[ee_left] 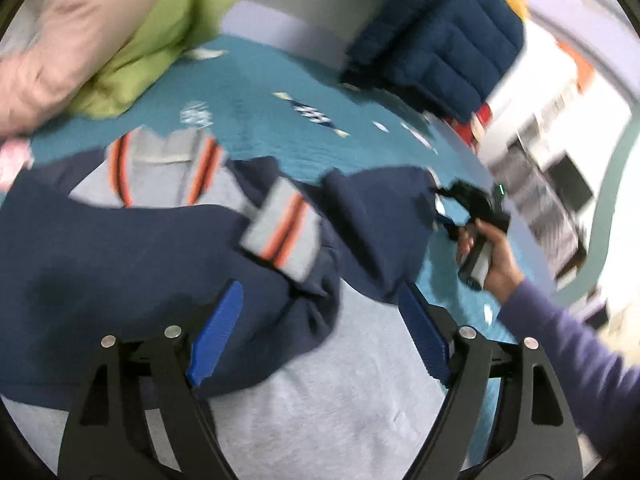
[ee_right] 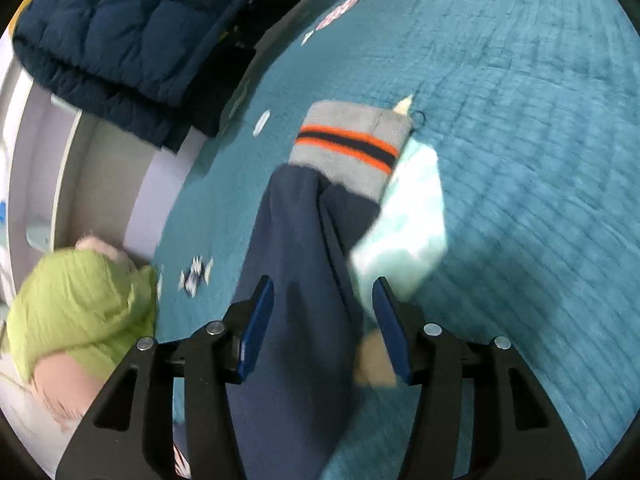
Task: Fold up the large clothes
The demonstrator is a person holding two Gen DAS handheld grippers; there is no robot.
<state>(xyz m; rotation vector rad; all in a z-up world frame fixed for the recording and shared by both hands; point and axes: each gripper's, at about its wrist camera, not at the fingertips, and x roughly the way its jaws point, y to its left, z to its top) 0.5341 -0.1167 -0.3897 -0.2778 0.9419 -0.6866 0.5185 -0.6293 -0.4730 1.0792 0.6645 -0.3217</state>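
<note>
My left gripper point(ee_left: 320, 332) hangs open over the jacket point(ee_left: 120, 264) spread on the bed point(ee_left: 260, 120), my right gripper point(ee_right: 320, 328) open astride its sleeve point(ee_right: 296, 280), cuff point(ee_right: 352, 144) ahead, soft, floppy, bulky stuff, best pinched at cuff or seam.

Looking down close from behind each gripper's fingers: left wrist across the grey-and-navy sweatshirt point(ee_left: 168, 240) toward piled clothes, right wrist along one navy sleeve point(ee_right: 296, 264); sharing teal bedspread point(ee_left: 256, 120), green garment point(ee_left: 160, 40), navy puffer jacket point(ee_left: 440, 48).
</note>
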